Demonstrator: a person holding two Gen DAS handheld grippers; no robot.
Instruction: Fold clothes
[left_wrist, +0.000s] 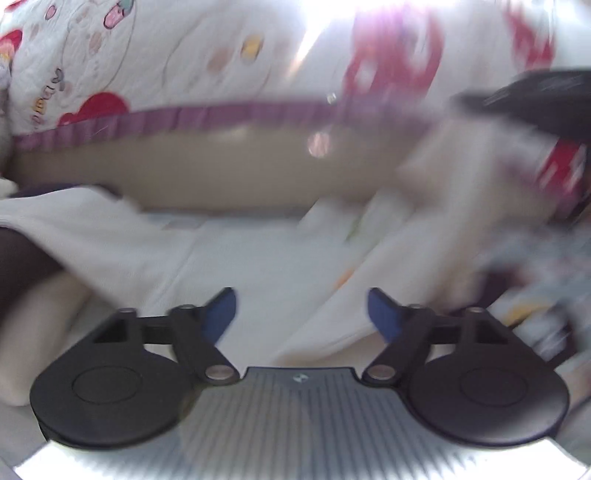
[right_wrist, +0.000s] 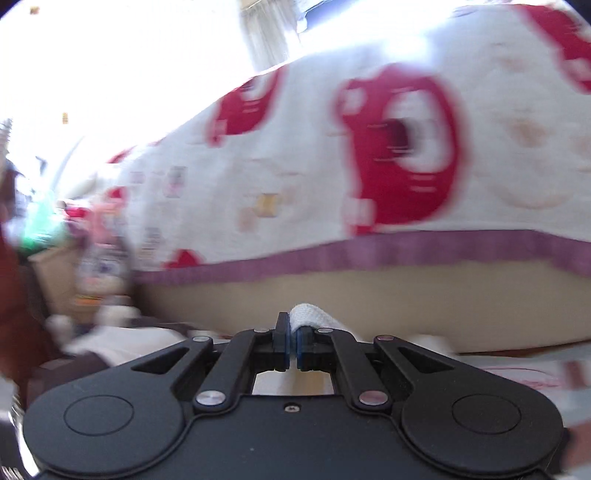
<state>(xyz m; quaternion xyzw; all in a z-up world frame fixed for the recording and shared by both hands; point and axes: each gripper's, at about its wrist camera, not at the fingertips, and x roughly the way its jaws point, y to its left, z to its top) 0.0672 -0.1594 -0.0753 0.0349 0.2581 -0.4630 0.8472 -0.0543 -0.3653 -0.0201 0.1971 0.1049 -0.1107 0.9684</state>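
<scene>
A white garment (left_wrist: 236, 258) lies spread below my left gripper (left_wrist: 302, 314), whose blue-padded fingers stand wide apart with nothing between them. The cloth rises in a blurred fold toward the right of that view. In the right wrist view my right gripper (right_wrist: 292, 334) is shut on a white ribbed edge of the garment (right_wrist: 308, 315), which bunches up over the right pad. The other gripper shows as a dark blurred shape (left_wrist: 535, 99) at the upper right of the left wrist view.
A quilt (right_wrist: 295, 177) in white with red cartoon figures and a purple hem hangs over a tan bed side (right_wrist: 369, 299). Blurred boxes and clutter (right_wrist: 85, 258) stand at the left in the right wrist view. A pale limb (left_wrist: 33, 332) shows at lower left.
</scene>
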